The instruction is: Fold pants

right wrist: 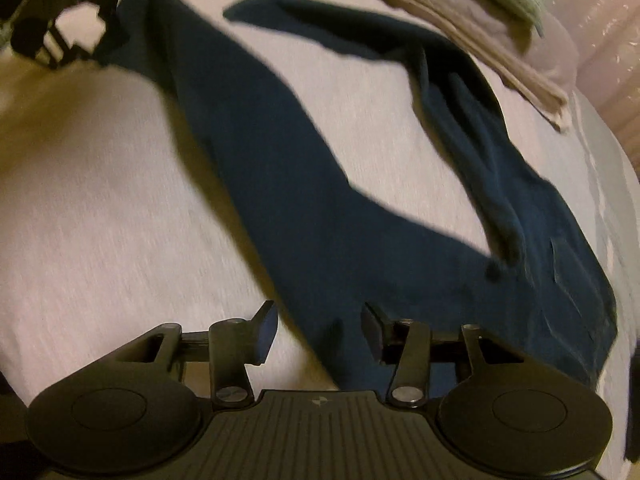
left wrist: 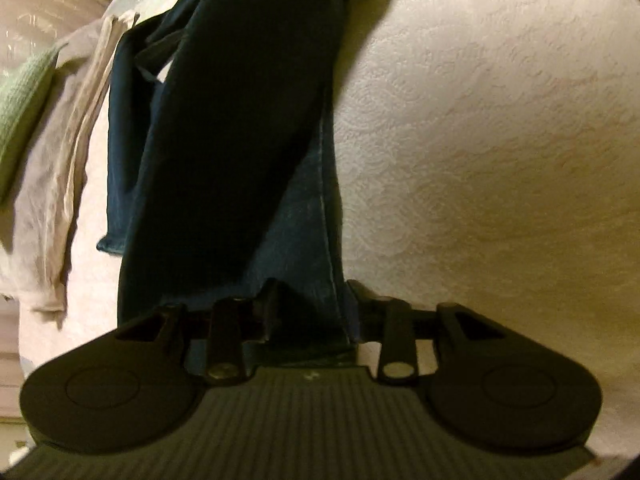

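Dark blue jeans [left wrist: 240, 120] lie spread on a white bedspread [left wrist: 480, 120]. In the left wrist view one leg runs down to my left gripper [left wrist: 316, 296], and its end lies between the slightly parted fingers, which do not visibly clamp it. In the right wrist view the jeans [right wrist: 300, 200] form a V, both legs reaching away. My right gripper [right wrist: 320, 320] hangs open just above the cloth near the top of the pants, with nothing pinched. The left gripper [right wrist: 52, 36] shows dark at the far end of the left leg.
A pile of folded pale clothes [left wrist: 52, 180] with a green knitted piece [left wrist: 20, 100] on top sits beside the jeans, and also shows in the right wrist view as a pale pile [right wrist: 460, 12]. The bedspread [right wrist: 100, 200] stretches wide on the other side.
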Demonstrator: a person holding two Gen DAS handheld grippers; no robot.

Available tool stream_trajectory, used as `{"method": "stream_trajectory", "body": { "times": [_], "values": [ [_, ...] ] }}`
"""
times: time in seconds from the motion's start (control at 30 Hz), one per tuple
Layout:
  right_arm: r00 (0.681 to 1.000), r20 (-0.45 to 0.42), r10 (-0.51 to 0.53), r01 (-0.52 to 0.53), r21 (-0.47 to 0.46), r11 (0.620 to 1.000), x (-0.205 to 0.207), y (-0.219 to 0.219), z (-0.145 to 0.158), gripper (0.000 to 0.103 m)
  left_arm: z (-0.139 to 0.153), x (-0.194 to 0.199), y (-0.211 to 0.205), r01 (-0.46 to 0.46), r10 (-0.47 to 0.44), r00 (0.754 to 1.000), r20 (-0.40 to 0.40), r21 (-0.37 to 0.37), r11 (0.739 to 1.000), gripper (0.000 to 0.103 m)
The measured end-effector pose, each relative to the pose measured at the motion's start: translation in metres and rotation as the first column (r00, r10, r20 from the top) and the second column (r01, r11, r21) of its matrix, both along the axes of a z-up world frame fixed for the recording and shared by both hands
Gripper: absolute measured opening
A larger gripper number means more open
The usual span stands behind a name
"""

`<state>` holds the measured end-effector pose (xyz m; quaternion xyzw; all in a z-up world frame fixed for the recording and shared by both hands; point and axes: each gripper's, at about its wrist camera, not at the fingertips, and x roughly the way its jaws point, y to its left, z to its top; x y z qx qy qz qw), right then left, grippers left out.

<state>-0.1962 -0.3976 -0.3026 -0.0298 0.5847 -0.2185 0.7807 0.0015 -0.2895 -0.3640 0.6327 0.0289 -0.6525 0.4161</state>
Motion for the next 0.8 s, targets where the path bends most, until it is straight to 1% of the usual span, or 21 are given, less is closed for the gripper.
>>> {"method": "stream_trajectory", "body": {
  "times": [0.03, 0.07, 0.13, 0.17, 0.23, 0.3, 0.37, 0.43, 0.47, 0.53, 0.57, 0.63, 0.7, 0.8],
  "values": [
    [1.0, -0.018, -0.001, 0.001, -0.027, 1.0, -0.007, 0.003, -0.003, 0.045, 0.001, 0.0, -0.001, 0.001, 0.0, 1.0, -0.005, 0.015, 1.0, 0.003],
    [0.999, -0.037, -0.001, -0.001, -0.049, 0.999, -0.012, 0.004, -0.007, 0.045, 0.004, 0.002, 0.0, -0.006, 0.006, 1.0, -0.016, 0.023, 1.0, 0.003],
    [0.998, -0.07, 0.0, -0.008, -0.109, 0.994, -0.022, 0.006, -0.009, 0.045, 0.027, 0.003, 0.007, -0.018, 0.02, 0.998, -0.055, 0.033, 0.999, 0.001],
    [0.997, -0.077, -0.005, -0.004, -0.117, 0.993, -0.028, 0.005, -0.008, 0.045, 0.043, 0.008, 0.011, -0.033, 0.037, 0.995, -0.096, 0.041, 0.999, 0.0],
    [0.996, -0.079, -0.036, 0.026, -0.131, 0.991, -0.039, 0.004, -0.002, 0.045, 0.079, 0.02, 0.02, -0.06, 0.08, 0.974, -0.213, 0.098, 0.993, 0.0],
    [0.995, -0.075, -0.062, 0.051, -0.146, 0.988, -0.05, 0.003, 0.007, 0.045, 0.112, 0.028, 0.036, -0.059, 0.094, 0.96, -0.262, 0.141, 0.988, 0.0],
    [0.994, -0.065, -0.09, 0.079, -0.152, 0.985, -0.058, 0.0, 0.014, 0.045, 0.135, 0.032, 0.052, -0.063, 0.111, 0.957, -0.266, 0.183, 0.981, 0.0],
    [0.993, -0.06, -0.106, 0.095, -0.16, 0.983, -0.063, -0.001, 0.017, 0.046, 0.145, 0.027, 0.066, -0.069, 0.11, 0.967, -0.229, 0.181, 0.981, 0.0],
    [0.992, -0.069, -0.105, 0.092, -0.174, 0.98, -0.064, 0.0, 0.015, 0.047, 0.145, 0.023, 0.067, -0.075, 0.112, 0.97, -0.214, 0.173, 0.982, 0.0],
    [0.992, -0.093, -0.086, 0.067, -0.187, 0.98, -0.065, -0.001, 0.007, 0.049, 0.137, 0.018, 0.061, -0.093, 0.116, 0.974, -0.194, 0.128, 0.987, 0.0],
    [0.993, -0.104, -0.064, 0.042, -0.196, 0.98, -0.065, 0.0, 0.003, 0.05, 0.127, 0.01, 0.061, -0.096, 0.113, 0.978, -0.174, 0.102, 0.99, 0.007],
    [0.991, -0.13, -0.017, -0.012, -0.216, 0.976, -0.064, 0.002, -0.007, 0.05, 0.107, 0.001, 0.057, -0.09, 0.096, 0.985, -0.142, 0.051, 0.995, 0.013],
    [0.99, -0.141, 0.011, -0.043, -0.227, 0.973, -0.067, 0.002, -0.017, 0.051, 0.08, -0.006, 0.045, -0.096, 0.096, 0.991, -0.098, 0.002, 0.995, 0.015],
    [0.981, -0.186, 0.058, -0.105, -0.251, 0.962, -0.074, 0.0, -0.031, 0.051, 0.048, -0.015, 0.03, -0.088, 0.085, 0.995, -0.058, -0.057, 0.995, 0.018]
  ]
}}
